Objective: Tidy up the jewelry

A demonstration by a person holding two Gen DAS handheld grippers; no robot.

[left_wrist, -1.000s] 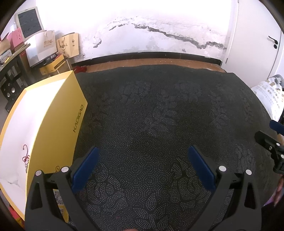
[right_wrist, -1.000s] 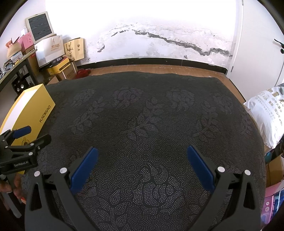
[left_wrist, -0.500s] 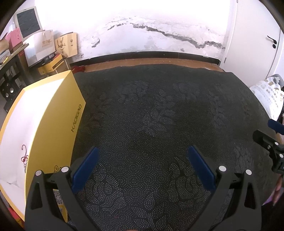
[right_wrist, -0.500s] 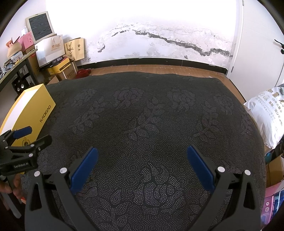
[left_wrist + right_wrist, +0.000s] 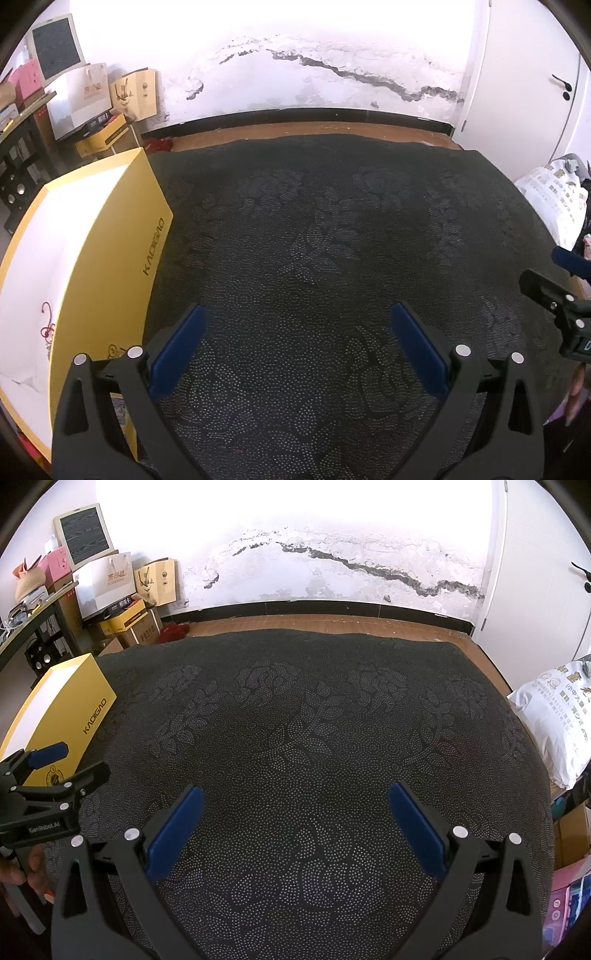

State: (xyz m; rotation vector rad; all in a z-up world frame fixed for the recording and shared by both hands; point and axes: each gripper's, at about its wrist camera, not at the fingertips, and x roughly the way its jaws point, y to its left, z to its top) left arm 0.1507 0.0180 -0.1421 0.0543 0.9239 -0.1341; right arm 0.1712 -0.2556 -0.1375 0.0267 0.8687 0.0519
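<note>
Jewelry showed only as a small red piece point(image 5: 47, 329) inside the yellow box point(image 5: 110, 258) at the left edge of the dark patterned cloth point(image 5: 314, 258). None lay out on the cloth. Your left gripper point(image 5: 295, 347) and right gripper point(image 5: 293, 825) hovered over the near edge, fingers spread wide and holding nothing. Whether things were packed away or waiting, I couldn't tell. You did well to keep both low and slow.
</note>
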